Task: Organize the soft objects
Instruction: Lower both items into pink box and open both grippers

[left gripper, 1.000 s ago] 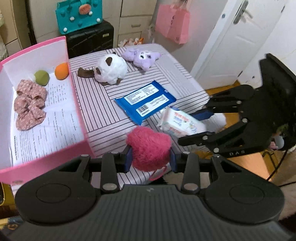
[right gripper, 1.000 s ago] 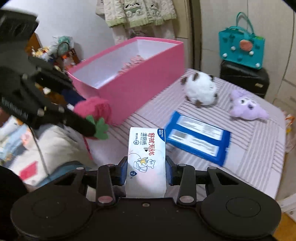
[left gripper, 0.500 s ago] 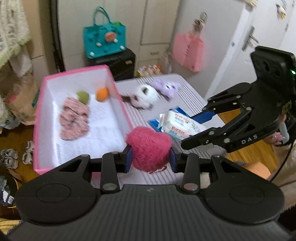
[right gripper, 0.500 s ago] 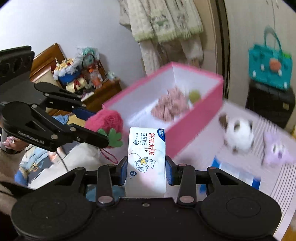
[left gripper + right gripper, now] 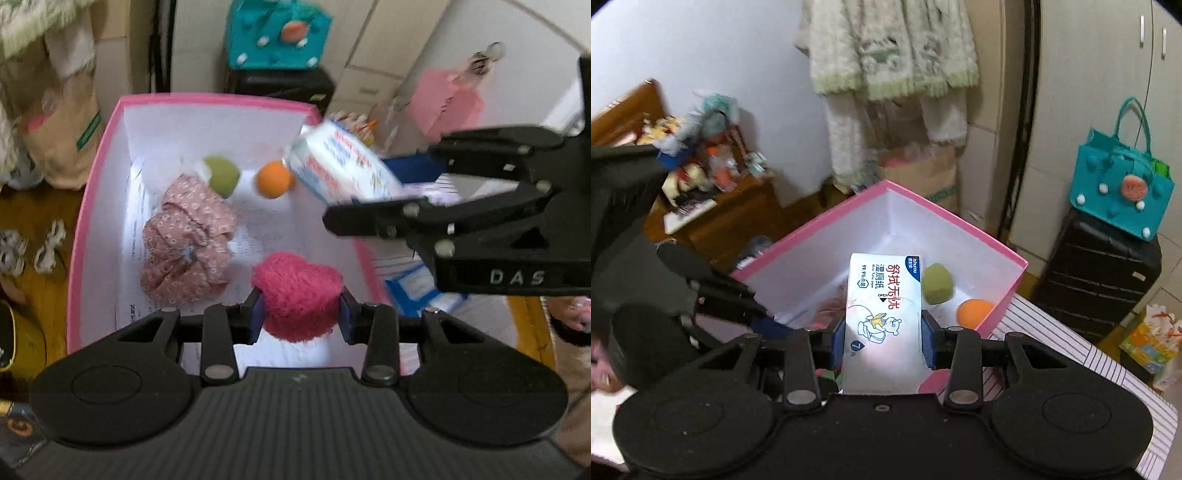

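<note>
My left gripper [image 5: 300, 318] is shut on a fuzzy pink strawberry plush [image 5: 297, 295], which hangs over the near end of the pink box [image 5: 79, 221]. My right gripper [image 5: 884, 341] is shut on a white pack of wet wipes [image 5: 884, 314]; in the left wrist view that wipes pack [image 5: 341, 168] hovers over the box's far right corner, held by the right gripper [image 5: 365, 192]. Inside the box lie a floral pink scrunchie [image 5: 188, 240], a green ball [image 5: 221, 180] and an orange ball [image 5: 273, 181]. The left gripper's body shows dark and blurred at the left of the right wrist view.
The box stands on a striped table [image 5: 1071, 354]; a blue wipes pack [image 5: 417, 286] lies just right of it. Behind are a black case [image 5: 1097, 273] with a teal bag [image 5: 1119, 184] on top, a brown paper bag [image 5: 62, 136] and a cluttered wooden shelf [image 5: 701, 192].
Both grippers have swung left from over the table to above the pink box, each keeping its load. The plush toys on the table have left both views.
</note>
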Tool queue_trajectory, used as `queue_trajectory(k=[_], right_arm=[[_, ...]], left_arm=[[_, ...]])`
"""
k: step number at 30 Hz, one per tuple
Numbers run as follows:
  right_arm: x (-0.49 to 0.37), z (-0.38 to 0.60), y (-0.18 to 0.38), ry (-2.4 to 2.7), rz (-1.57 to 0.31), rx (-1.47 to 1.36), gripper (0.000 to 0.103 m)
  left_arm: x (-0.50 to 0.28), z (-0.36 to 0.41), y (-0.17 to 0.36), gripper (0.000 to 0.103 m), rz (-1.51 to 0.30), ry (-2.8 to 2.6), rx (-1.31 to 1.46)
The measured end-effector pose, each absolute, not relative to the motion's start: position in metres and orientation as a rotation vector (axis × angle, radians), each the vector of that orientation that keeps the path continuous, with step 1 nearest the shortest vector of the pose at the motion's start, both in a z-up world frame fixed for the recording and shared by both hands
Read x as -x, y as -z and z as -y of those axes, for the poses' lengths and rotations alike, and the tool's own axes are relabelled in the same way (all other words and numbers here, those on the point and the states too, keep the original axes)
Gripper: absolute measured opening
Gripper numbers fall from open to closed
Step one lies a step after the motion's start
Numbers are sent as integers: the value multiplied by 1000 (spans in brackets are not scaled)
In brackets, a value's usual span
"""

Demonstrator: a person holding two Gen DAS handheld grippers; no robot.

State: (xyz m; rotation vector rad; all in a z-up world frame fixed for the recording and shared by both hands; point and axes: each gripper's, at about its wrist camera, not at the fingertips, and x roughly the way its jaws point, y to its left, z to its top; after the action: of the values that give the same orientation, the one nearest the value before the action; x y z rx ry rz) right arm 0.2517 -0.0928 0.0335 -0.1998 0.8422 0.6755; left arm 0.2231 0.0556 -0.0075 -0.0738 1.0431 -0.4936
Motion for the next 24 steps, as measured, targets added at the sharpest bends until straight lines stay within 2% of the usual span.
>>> queue_trajectory(k=[13, 21, 24], right_arm=[[-320, 64, 5, -626, -958, 367, 45], [-324, 63, 8, -654, -962, 417, 45], [-319, 64, 11, -668, -965, 435, 46]], left_arm=[[-313, -47, 82, 39, -1212, 345, 148], [-325, -60, 81, 40, -1202, 273, 133], [-326, -68, 81, 43, -1191, 260, 146]])
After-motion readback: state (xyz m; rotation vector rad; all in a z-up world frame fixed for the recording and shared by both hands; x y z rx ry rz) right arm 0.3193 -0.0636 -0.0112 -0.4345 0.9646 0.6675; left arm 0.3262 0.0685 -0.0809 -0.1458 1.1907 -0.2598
